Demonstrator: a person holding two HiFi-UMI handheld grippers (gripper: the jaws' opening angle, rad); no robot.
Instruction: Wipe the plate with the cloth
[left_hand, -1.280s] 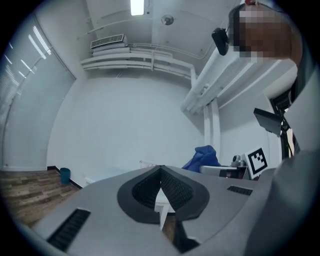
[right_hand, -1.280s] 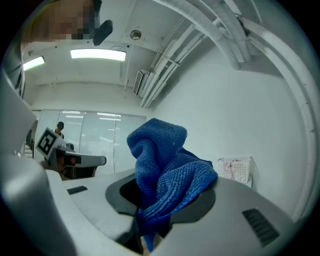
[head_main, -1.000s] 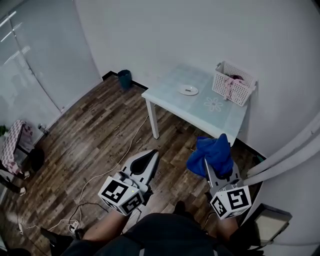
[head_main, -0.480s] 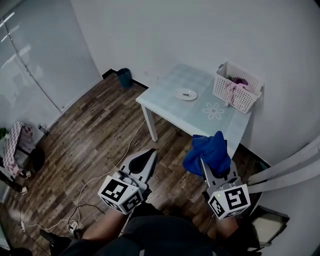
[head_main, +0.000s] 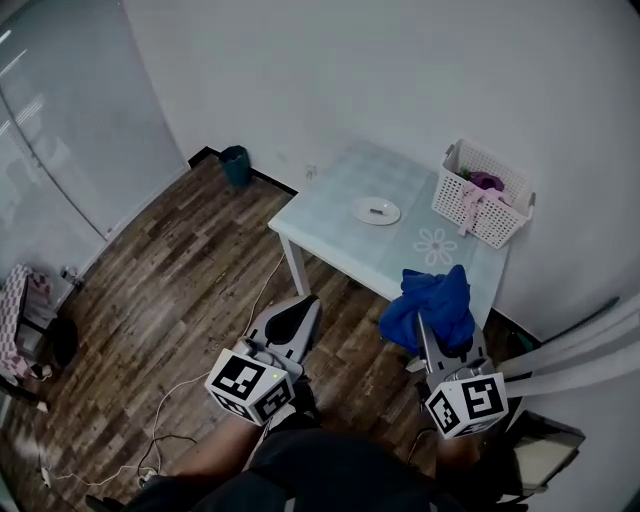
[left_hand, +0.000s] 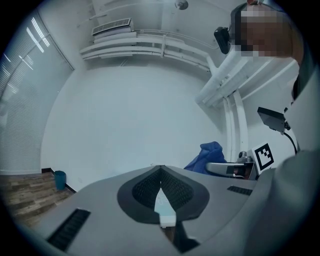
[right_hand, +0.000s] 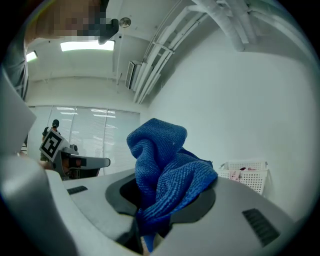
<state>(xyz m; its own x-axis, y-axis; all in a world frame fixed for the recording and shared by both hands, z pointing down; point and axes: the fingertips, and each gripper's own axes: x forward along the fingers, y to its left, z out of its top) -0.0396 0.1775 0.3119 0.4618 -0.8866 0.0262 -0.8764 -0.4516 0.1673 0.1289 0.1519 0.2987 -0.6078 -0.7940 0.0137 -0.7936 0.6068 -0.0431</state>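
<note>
A small white plate (head_main: 375, 211) with a dark speck on it lies on the pale table (head_main: 330, 200), well ahead of both grippers. My right gripper (head_main: 428, 322) is shut on a bunched blue cloth (head_main: 432, 303), held up in the air short of the table's near edge. In the right gripper view the cloth (right_hand: 167, 170) rises out of the jaws and hides their tips. My left gripper (head_main: 304, 304) hangs over the wooden floor to the left of the cloth. Its jaws meet at the tip (left_hand: 160, 169), shut with nothing in them.
A white slatted basket (head_main: 487, 192) with pink and purple things stands on the table's back right, against the wall. A dark bin (head_main: 236, 165) sits by the far wall. Cables (head_main: 180, 390) trail over the wooden floor at left. White walls close in behind and to the right.
The view has shifted toward the table, which now sits a little nearer and more central. Both grippers keep about the same pose, and the cloth stays in the right one.
</note>
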